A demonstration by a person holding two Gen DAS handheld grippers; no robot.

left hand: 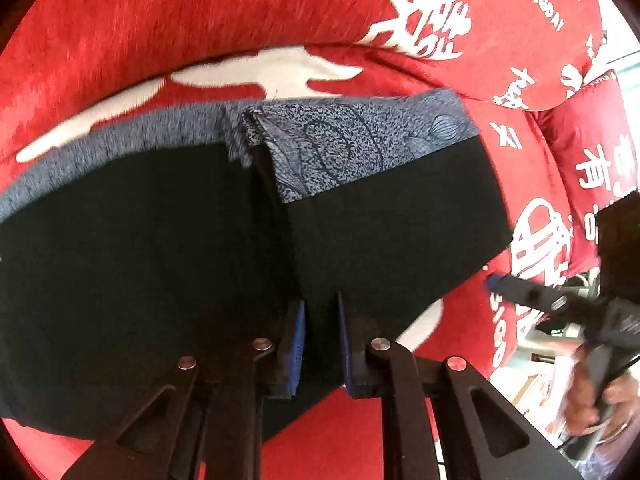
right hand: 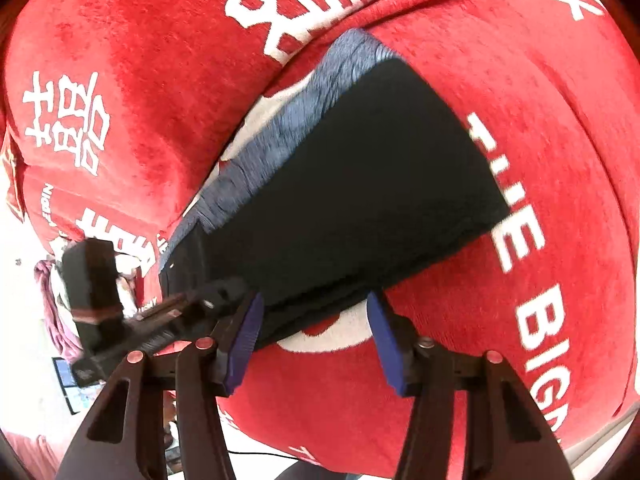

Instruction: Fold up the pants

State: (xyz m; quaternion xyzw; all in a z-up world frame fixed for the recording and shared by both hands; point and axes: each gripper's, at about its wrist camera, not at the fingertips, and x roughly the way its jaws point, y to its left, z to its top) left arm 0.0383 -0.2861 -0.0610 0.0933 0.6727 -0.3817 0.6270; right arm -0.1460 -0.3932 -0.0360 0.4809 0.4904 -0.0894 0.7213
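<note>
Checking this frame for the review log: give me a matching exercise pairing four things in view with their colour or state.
Column one:
1. left claw
2. right claw
3. pants
4. blanket

Column two:
A. red with white lettering
B. open, straddling the fabric's edge
C. black with a blue-grey patterned waistband
D. shut on black fabric

Pairs: 1-D, 2-B, 3-C, 4-A

The black pants [left hand: 160, 260] run off the left wrist picture's left edge. The person's hand [left hand: 600, 404] at lower right is blurred. The red blanket's [right hand: 500, 80] white lettering is cut off at the frame edges.
</note>
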